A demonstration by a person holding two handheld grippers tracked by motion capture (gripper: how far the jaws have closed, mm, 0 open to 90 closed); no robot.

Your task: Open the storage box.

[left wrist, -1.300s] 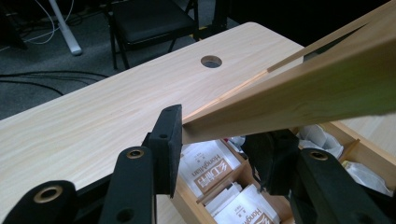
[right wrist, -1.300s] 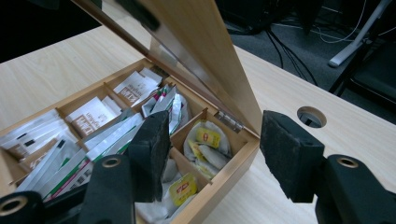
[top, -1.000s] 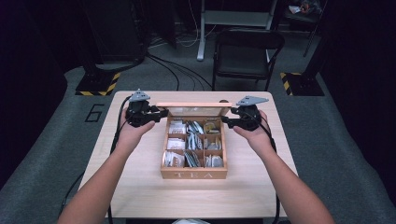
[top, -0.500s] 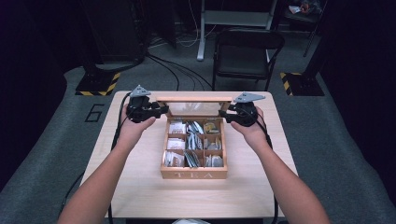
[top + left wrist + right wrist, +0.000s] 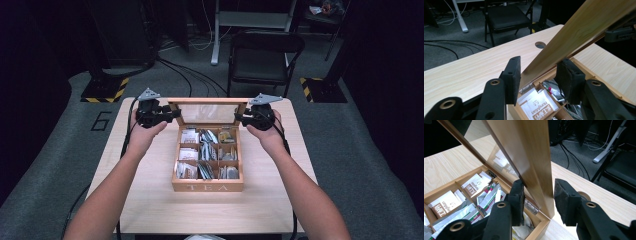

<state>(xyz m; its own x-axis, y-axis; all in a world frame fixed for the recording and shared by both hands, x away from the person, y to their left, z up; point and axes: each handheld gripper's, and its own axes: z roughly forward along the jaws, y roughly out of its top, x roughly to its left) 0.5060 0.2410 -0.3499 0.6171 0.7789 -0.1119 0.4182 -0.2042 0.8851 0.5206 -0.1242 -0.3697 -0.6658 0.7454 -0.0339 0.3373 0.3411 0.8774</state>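
Observation:
A wooden tea box (image 5: 207,187) marked TEA sits mid-table, its compartments filled with tea bags (image 5: 189,136). Its glass-paned lid (image 5: 207,101) stands raised on its hinges at the back. My left gripper (image 5: 170,116) straddles the lid's left edge. Its jaws have just been opening, and in the left gripper view (image 5: 539,75) the lid frame (image 5: 579,32) runs between the pads with a slight gap. My right gripper (image 5: 240,118) straddles the right edge. Its jaws have just been closing around the lid frame (image 5: 524,150), but in the right gripper view (image 5: 536,195) the outer pad (image 5: 562,200) stands just off the wood.
The light wooden table (image 5: 150,200) has a round cable hole (image 5: 540,44) behind the box. A black folding chair (image 5: 265,55) and floor cables (image 5: 185,70) lie beyond the far edge. Cables trail from both grippers along the forearms.
The lid has swung a little higher than a second ago, with both grippers rising slightly beside it. Since half a second ago the hands have stayed nearly still.

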